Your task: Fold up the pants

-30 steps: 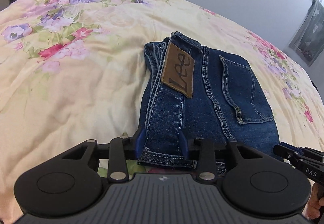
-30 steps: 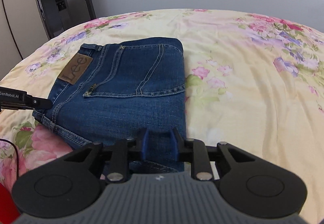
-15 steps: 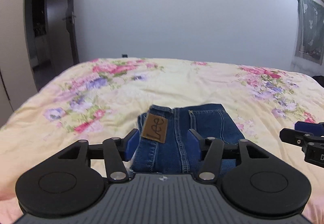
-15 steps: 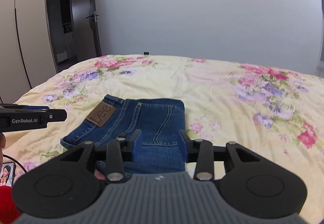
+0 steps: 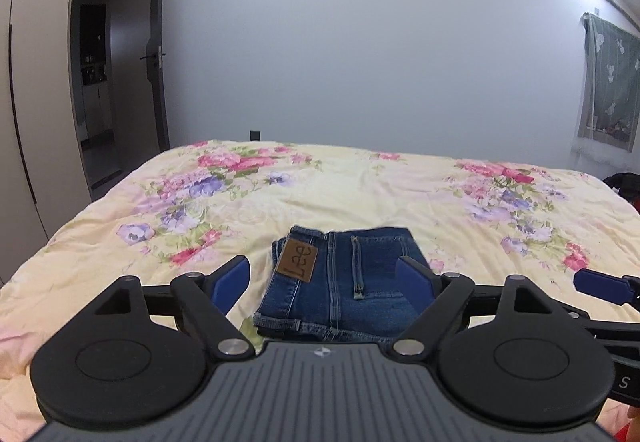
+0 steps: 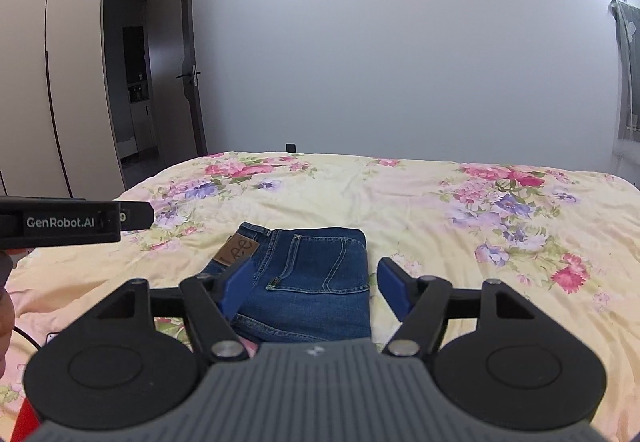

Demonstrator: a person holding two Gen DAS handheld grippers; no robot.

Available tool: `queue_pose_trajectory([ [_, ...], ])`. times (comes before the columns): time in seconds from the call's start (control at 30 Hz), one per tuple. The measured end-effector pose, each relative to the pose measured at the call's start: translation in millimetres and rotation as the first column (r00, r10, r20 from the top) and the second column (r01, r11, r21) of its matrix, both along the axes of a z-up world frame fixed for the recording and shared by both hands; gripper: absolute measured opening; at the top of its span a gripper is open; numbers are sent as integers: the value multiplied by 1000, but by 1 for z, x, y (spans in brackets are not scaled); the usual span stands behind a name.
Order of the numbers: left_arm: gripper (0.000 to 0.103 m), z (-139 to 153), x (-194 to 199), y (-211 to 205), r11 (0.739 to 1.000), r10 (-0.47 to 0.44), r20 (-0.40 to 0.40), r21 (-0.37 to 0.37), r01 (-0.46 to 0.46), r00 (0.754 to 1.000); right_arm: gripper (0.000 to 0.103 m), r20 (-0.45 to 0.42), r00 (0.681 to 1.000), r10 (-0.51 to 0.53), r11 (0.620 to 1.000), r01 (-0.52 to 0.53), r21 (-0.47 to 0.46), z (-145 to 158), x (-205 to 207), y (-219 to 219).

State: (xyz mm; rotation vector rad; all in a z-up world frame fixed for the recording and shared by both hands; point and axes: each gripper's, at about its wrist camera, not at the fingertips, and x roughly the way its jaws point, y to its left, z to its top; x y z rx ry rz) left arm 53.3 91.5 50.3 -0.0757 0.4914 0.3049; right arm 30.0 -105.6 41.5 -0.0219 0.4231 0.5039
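Note:
The blue jeans point(image 5: 344, 282) lie folded into a compact rectangle on the floral bedspread point(image 5: 360, 194), brown Lee patch point(image 5: 298, 260) up. They also show in the right wrist view point(image 6: 308, 274). My left gripper point(image 5: 326, 278) is open and empty, raised above and in front of the jeans. My right gripper point(image 6: 314, 282) is open and empty, also held back above the jeans. The right gripper's blue fingertip point(image 5: 600, 286) shows at the right edge of the left wrist view. The left gripper's body point(image 6: 72, 222) shows at the left of the right wrist view.
The bed fills the lower half of both views. A grey wall stands behind it, a dark open door point(image 5: 120, 82) and wardrobe at the left, a curtained window point(image 5: 608, 82) at the right. A red object point(image 6: 24, 418) sits at the near left.
Both grippers let go of the jeans' near edge, opened wide, and lifted up and back. The views now look level across the bed. The jeans stay folded.

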Motion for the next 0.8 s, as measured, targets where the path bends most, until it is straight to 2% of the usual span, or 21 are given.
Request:
queue_pose_trajectory([
  [0.13,97,-20,-6,6,999,45,-54,7,-44,998,71,-42,999,-15,1000,15,-7,-18,-7,3],
  [0.27,96,-35,-11,6,999,48,-101,22,-46,994,73,-64,998,-10,1000,9,-19,-35,-13,11],
  [0.37,97,-41,-15,6,998,51,-118,31,-48,992,74,-79,997,-8,999,4,-49,-42,-15,17],
  [0.8,96,-49,-18,12,999,52,-138,12,-51,989,75,-150,989,-16,999,10,-41,-50,-13,24],
])
